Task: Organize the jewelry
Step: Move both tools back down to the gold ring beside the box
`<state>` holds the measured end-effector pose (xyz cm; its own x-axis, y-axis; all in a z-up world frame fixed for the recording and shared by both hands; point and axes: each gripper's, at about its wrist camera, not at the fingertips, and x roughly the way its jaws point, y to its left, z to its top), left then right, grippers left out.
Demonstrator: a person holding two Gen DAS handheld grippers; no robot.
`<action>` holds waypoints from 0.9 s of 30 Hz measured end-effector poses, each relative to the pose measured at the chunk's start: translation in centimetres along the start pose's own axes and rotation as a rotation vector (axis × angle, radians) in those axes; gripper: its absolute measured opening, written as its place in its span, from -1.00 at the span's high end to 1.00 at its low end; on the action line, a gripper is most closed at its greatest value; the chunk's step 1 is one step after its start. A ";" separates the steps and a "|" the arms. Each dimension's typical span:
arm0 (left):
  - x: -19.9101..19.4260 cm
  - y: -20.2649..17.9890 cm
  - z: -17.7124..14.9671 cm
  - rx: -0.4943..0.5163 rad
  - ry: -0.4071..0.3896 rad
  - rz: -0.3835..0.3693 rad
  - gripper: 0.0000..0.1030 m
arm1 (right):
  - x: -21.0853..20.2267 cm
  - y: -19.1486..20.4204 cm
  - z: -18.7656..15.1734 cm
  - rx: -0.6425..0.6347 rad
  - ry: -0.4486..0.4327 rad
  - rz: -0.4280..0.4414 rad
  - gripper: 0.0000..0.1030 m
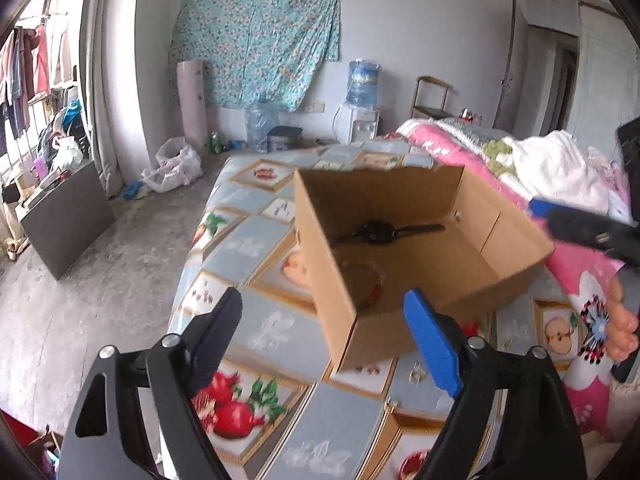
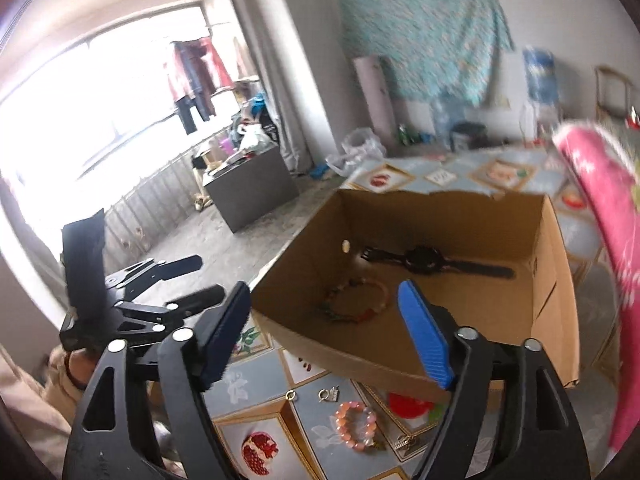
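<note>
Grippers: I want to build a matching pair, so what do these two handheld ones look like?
Both look alike. The left gripper and right gripper each have matte black angular linkage arms with silver pivot pins and triangular cutouts. One finger pad is dark navy, the other bright blue and ribbed. No cables or markings show.

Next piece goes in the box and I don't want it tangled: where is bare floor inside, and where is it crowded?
Inside the cardboard box, the floor on the right, in front of the black watch, is bare. The watch lies along the far wall; the multicoloured bead bracelet fills the left front. Outside, below the near wall, the pink bracelet and small metal pieces crowd the tablecloth.
</note>
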<state>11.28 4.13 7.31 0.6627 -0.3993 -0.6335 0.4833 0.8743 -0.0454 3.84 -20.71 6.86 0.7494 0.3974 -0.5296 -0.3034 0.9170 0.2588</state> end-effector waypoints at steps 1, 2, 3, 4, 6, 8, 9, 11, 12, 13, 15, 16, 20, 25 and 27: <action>0.0 0.1 -0.6 -0.002 0.016 0.008 -0.61 | -0.3 0.6 -0.2 -0.026 -0.011 0.004 -0.60; 0.2 0.1 -1.1 -0.004 0.029 0.012 -0.62 | -0.4 0.9 -0.3 -0.040 -0.017 0.005 -0.67; 0.4 0.1 -1.6 -0.008 0.041 0.018 -0.62 | -0.6 1.3 -0.4 -0.054 -0.023 0.001 -0.73; 0.6 0.1 -2.1 -0.013 0.054 0.023 -0.63 | -0.8 1.5 -0.6 -0.065 -0.027 -0.011 -0.77; 1.0 0.2 -3.3 -0.027 0.081 0.034 -0.63 | -1.2 1.7 -1.0 -0.082 -0.036 -0.058 -0.84; 1.2 0.3 -4.3 -0.037 0.100 0.045 -0.63 | -1.7 1.3 -1.7 -0.093 -0.040 -0.131 -0.84; 1.3 0.3 -4.8 -0.042 0.108 0.053 -0.63 | -2.0 0.9 -2.2 -0.090 -0.039 -0.177 -0.84; 1.4 0.3 -5.8 -0.047 0.121 0.066 -0.63 | -2.3 -0.2 -3.0 -0.072 -0.034 -0.226 -0.84; 1.4 0.3 -6.2 -0.046 0.125 0.070 -0.63 | -2.4 -1.0 -3.6 -0.053 -0.025 -0.233 -0.84; 1.5 0.2 -6.6 -0.044 0.130 0.075 -0.63 | -2.6 -1.5 -4.0 -0.035 -0.015 -0.229 -0.84; 1.8 -0.1 -7.5 -0.040 0.146 0.086 -0.63 | -2.3 -3.3 -5.2 0.040 0.026 -0.204 -0.84; 2.0 -0.3 -7.9 -0.039 0.154 0.086 -0.63 | -1.9 -4.2 -5.8 0.094 0.054 -0.186 -0.84; 3.2 -1.4 -9.7 -0.042 0.181 0.033 -0.63 | 0.0 -4.5 -7.8 0.139 0.126 -0.133 -0.76; 4.1 -3.6 -10.1 0.049 0.161 -0.017 -0.52 | 2.8 -2.1 -9.3 0.068 0.197 -0.061 -0.24; 4.2 -4.0 -9.9 0.065 0.146 -0.035 -0.43 | 4.1 -1.1 -9.7 0.055 0.232 -0.008 -0.05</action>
<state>6.44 1.72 -2.78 0.5572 -0.3808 -0.7380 0.5439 0.8388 -0.0221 1.53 -19.72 -3.39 0.5944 0.3931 -0.7015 -0.2607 0.9195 0.2943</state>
